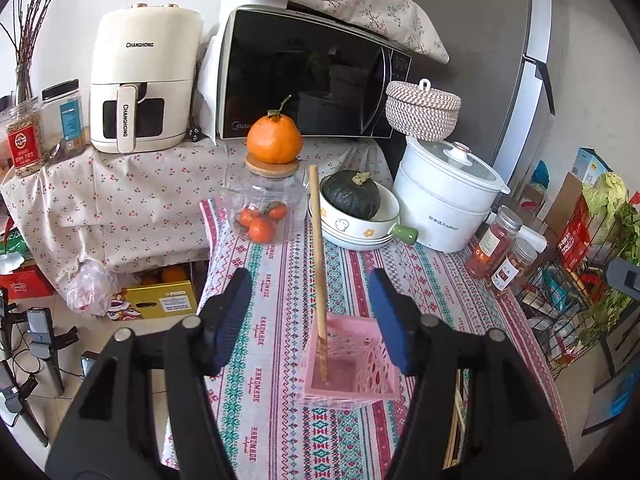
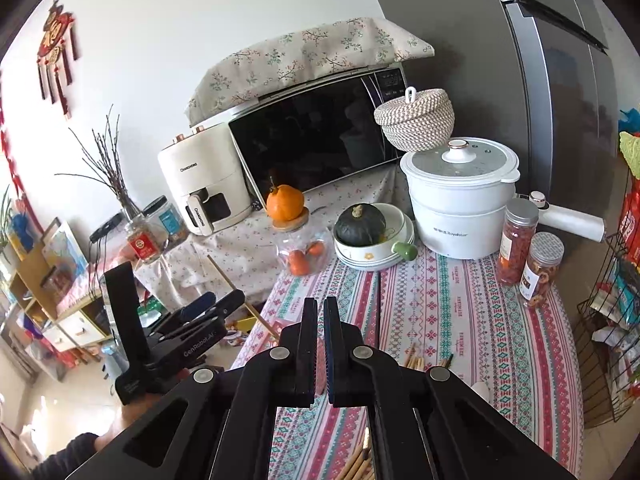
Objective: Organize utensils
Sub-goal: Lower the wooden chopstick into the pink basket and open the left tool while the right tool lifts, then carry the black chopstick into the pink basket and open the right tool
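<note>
A wooden chopstick stands tilted in a small pink basket on the patterned tablecloth. My left gripper is open around the upper part of the chopstick, and its blue pads do not touch the stick. In the right wrist view the left gripper is at the left with the chopstick slanting past it. My right gripper is shut with nothing between its fingers, above the table. Several loose chopsticks lie on the cloth under it, and more chopsticks show at the bottom edge.
Behind the basket stand a glass jar of tangerines with an orange on its lid, a bowl holding a dark squash, a white pot and spice jars. A wire rack lines the table's right side.
</note>
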Demonstrator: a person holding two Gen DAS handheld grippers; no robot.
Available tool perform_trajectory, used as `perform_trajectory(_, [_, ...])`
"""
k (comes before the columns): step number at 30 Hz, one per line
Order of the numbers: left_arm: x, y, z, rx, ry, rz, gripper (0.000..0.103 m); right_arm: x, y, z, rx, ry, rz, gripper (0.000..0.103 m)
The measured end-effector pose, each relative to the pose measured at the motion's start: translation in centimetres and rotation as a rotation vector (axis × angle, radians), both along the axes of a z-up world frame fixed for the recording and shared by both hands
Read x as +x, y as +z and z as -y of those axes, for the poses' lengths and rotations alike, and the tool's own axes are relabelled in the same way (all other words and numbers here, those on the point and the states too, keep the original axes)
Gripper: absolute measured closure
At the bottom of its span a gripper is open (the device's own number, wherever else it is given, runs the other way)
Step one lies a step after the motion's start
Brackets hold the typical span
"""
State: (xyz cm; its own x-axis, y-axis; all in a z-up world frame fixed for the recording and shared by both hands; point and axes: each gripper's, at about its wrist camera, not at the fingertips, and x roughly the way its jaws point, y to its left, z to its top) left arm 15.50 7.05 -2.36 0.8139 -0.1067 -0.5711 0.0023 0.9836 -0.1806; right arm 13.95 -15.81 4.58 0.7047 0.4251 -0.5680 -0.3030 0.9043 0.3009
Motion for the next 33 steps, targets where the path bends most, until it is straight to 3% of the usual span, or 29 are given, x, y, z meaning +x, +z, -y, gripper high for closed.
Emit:
perform_trajectory(3, [-1.0,0.3,-0.6,0.013,0.021,-0.062,0.031,1.4,-1.8,-0.4,-0.003,0.019,-0.089,0.098])
perform_trajectory(4, [-1.4,0.4,-0.8,0.021,0.033,-0.084,0.026,2.1,-2.7,-0.6,-0.013,0.024,-0.125,0.093])
perform_trajectory(7, [-2.8,0.6,-1.1,0.039,0.058,-0.151,0.021,4.8,-5.7,-1.0,-0.042,0.018,-0.232,0.065])
perform_trajectory(8, [-3.3,0.6,-1.2,0.034,0.064,-0.169,0.019,5.7,-6.7,-1.1,-0.051,0.012,-0.257,0.064])
perform_trajectory(11, [-4.1,0.2,-1.4,0.011,0.054,-0.208,0.016,8.4,-10.0,-1.5,-0.077,-0.015,-0.325,0.064])
perform_trajectory(17, [-4.5,-0.3,-1.9,0.036,0.036,-0.230,0.016,13.2,-16.8,-3.3,-0.115,-0.027,-0.453,0.064])
perform_trajectory(23, [-4.6,-0.3,-3.9,-0.058,0.071,-0.236,0.016,17.4,-21.0,-4.9,-0.126,-0.055,-0.479,0.068])
perform_trajectory(27, [-4.4,-0.3,-4.1,-0.084,0.074,-0.239,0.016,18.4,-22.5,-5.4,-0.182,-0.073,-0.439,0.078])
perform_trajectory(29, [-4.4,-0.4,-4.0,-0.083,0.073,-0.239,0.016,18.2,-22.8,-5.6,-0.241,-0.072,-0.415,0.094])
perform_trajectory(33, [-4.5,-0.3,-3.9,-0.085,0.065,-0.242,0.016,17.2,-22.4,-5.2,-0.295,-0.055,-0.433,0.097])
